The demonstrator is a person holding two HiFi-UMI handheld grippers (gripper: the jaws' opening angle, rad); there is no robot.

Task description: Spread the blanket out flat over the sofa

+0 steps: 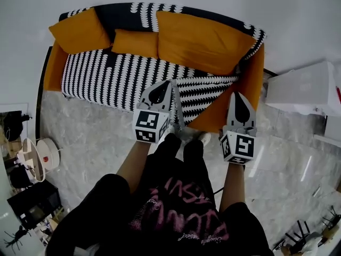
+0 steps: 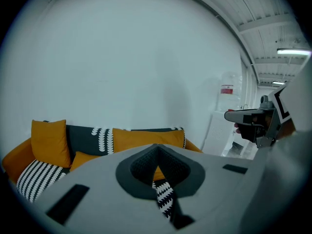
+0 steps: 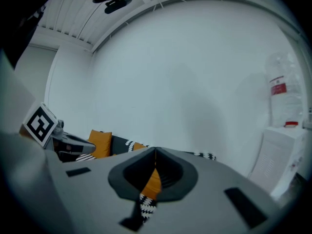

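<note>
Left tongs (image 2: 157,147) pressed together at the tips, nothing caught between them: the stripes showing through the gap behind them belong to the sofa further off. Right tongs (image 3: 155,151), same story, tips together and empty, with a sliver of orange and patterned cloth visible through the gap. Both hang side by side in the air in front of the sofa's right half, over the grey marbled floor (image 1: 96,132). Out beyond them, the black-and-white wavy-striped blanket (image 1: 117,76) lies across the left and middle of the seat and up over the backrest behind the three orange cushions (image 1: 200,41). Its right end is rucked and pulled in at an angle (image 1: 205,89). That leaves a bare patch of seat on the orange upholstered sofa (image 1: 213,116) beside the right armrest. So the spreading looks partly done, and the right end is the piece in hand. The next move, as I read it, calls for both tongs to spread and drop to that bunched edge. Then each pinches a corner and draws the cloth toward the right armrest until the wrinkles go.
</note>
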